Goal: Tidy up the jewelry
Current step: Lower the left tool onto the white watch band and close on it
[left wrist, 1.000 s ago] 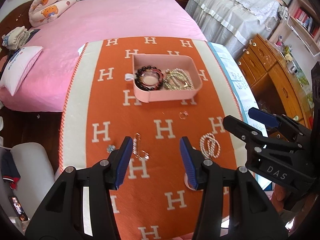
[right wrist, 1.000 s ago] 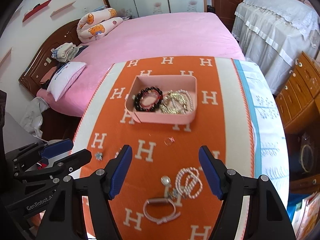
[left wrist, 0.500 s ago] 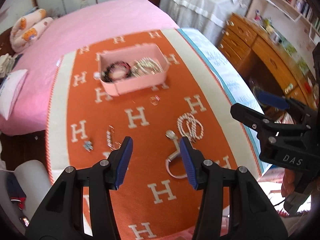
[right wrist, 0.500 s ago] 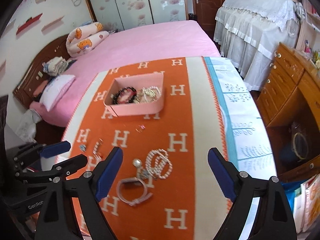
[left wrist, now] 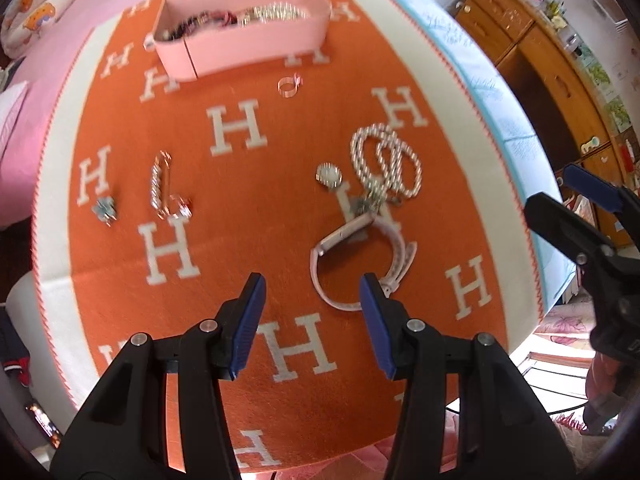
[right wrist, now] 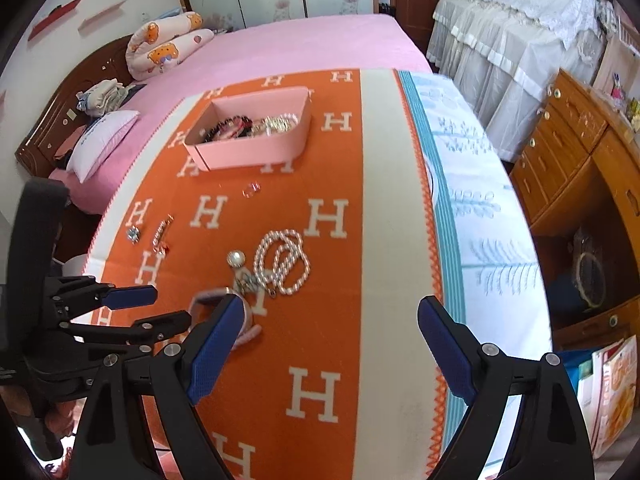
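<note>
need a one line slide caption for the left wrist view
Open left gripper hovers by a pink watch, pearl necklace beyond, on an orange blanket.

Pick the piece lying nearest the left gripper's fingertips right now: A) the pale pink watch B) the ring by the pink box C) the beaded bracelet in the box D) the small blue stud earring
A. In the left wrist view the pale pink watch lies just ahead of the open left gripper, its band next to the right-hand fingertip; the ring sits far up by the pink box.
</note>
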Motion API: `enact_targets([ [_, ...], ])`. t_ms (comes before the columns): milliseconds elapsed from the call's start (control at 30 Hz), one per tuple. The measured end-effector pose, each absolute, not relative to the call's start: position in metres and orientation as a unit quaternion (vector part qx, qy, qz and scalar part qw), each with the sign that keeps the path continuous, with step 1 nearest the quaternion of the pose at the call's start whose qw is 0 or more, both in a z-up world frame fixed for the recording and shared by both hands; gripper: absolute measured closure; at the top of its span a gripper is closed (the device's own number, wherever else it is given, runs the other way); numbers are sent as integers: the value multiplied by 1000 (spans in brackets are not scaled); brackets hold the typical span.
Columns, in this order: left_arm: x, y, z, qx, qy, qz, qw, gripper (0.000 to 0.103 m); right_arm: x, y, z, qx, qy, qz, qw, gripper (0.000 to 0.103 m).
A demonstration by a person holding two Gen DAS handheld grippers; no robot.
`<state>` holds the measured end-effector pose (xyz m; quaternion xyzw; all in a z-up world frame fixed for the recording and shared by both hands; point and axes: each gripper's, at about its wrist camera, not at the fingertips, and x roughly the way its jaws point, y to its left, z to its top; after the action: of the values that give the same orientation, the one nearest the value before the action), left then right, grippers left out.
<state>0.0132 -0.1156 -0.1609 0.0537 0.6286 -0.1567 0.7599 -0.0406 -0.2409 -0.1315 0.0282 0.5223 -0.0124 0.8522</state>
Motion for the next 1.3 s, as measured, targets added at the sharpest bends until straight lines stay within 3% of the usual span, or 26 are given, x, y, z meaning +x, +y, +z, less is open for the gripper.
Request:
enact_targets([
  [400, 20, -120, -197, 38, 649, -134, 748, 60, -30, -252, -156, 50, 543, -22, 838, 16],
  [467, 25, -124, -199, 44, 646, -128, 751, 70, -29, -251, -158, 50, 545, -23, 837, 17],
  [533, 28, -127, -198, 50, 644, -124, 753, 91, -27, -250, -158, 49, 546, -22, 836, 17],
  [633, 34, -130, -200, 51, 645, -117, 753, 101, -24, -250, -160, 48, 548, -22, 835, 18],
  [1300, 33, -111, -174, 48, 625, -110, 771, 102, -1, -236, -163, 22, 552, -16, 833, 21],
])
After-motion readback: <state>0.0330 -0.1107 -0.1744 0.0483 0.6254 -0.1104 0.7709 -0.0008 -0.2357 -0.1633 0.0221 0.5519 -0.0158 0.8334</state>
